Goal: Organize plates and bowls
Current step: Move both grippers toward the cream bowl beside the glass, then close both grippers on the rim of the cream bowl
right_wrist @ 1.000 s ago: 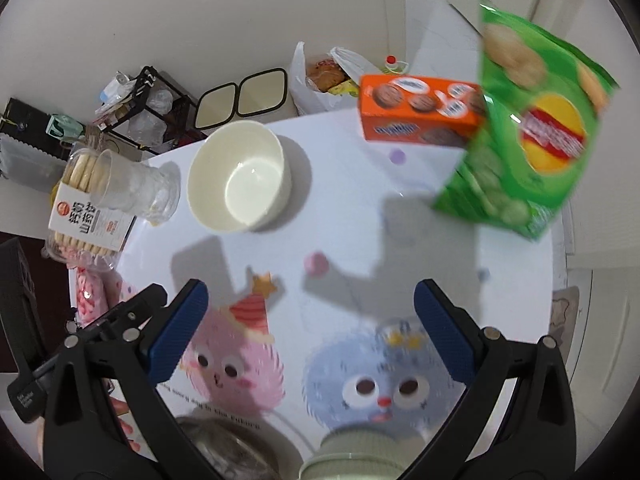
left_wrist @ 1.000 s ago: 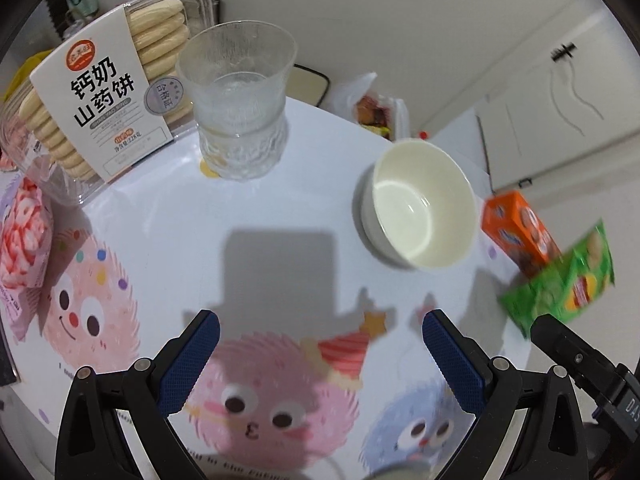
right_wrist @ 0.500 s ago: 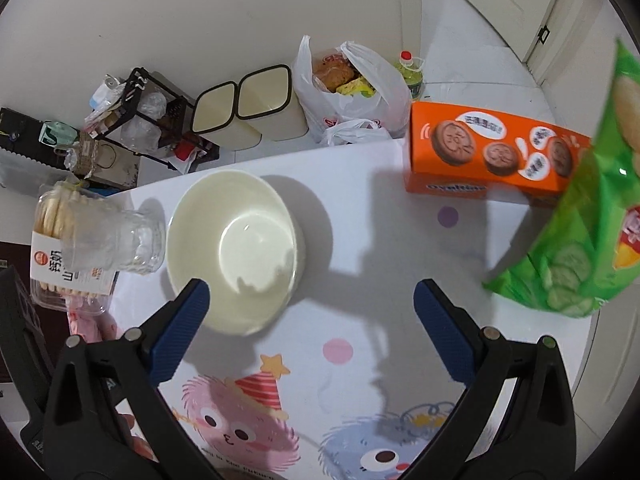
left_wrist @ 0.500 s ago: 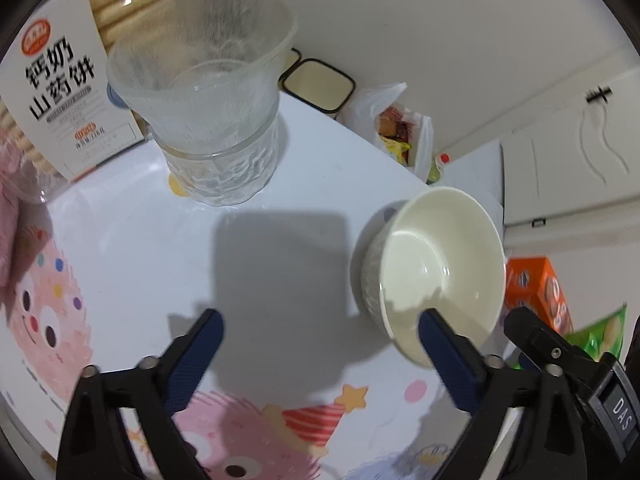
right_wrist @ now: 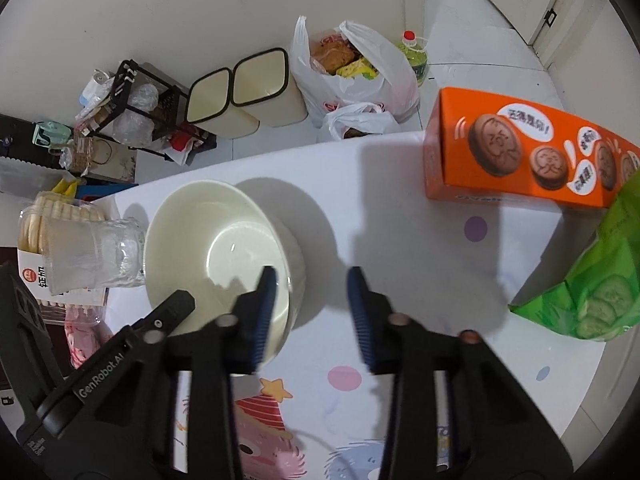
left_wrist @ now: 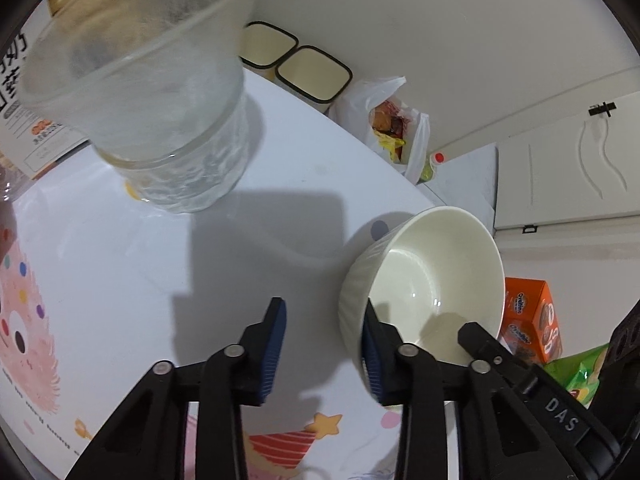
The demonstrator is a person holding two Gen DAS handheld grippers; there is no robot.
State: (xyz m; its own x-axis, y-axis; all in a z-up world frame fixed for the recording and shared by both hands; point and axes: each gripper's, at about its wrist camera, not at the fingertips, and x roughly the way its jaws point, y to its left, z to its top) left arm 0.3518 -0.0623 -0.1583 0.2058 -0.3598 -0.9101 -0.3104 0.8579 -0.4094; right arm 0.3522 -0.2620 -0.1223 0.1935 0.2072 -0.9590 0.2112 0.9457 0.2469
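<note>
Through my left wrist camera, the cream bowl [left_wrist: 424,280] sits at the right of the table [left_wrist: 120,272], tipped slightly so its glossy inside faces me, with fine ribs down its outer wall. My left gripper [left_wrist: 324,344] has its jaws part-spread with nothing between them; the right blue pad [left_wrist: 370,360] lies against the bowl's near wall, the left one over bare cloth. My other tool's black finger reaches over the bowl's near rim. To the far left stands a frosted glass cup [left_wrist: 160,92], well apart from the bowl, with open cloth between. The table's curved far edge runs just beyond the bowl. Past it are two cream bins [left_wrist: 298,64] and a white plastic bag [left_wrist: 388,120] on the floor.

Through my right wrist camera, the same bowl [right_wrist: 218,256] lies left of centre. My right gripper [right_wrist: 312,312] is likewise part-spread and empty: the left pad [right_wrist: 264,312] overlaps the bowl's near right rim, though I cannot tell if it touches. To the right is free cloth up to an orange biscuit box [right_wrist: 520,160] and a green snack bag [right_wrist: 596,288]. The cup [right_wrist: 92,256] lies just left of the bowl. The tablecloth is white with cartoon monsters.
</note>
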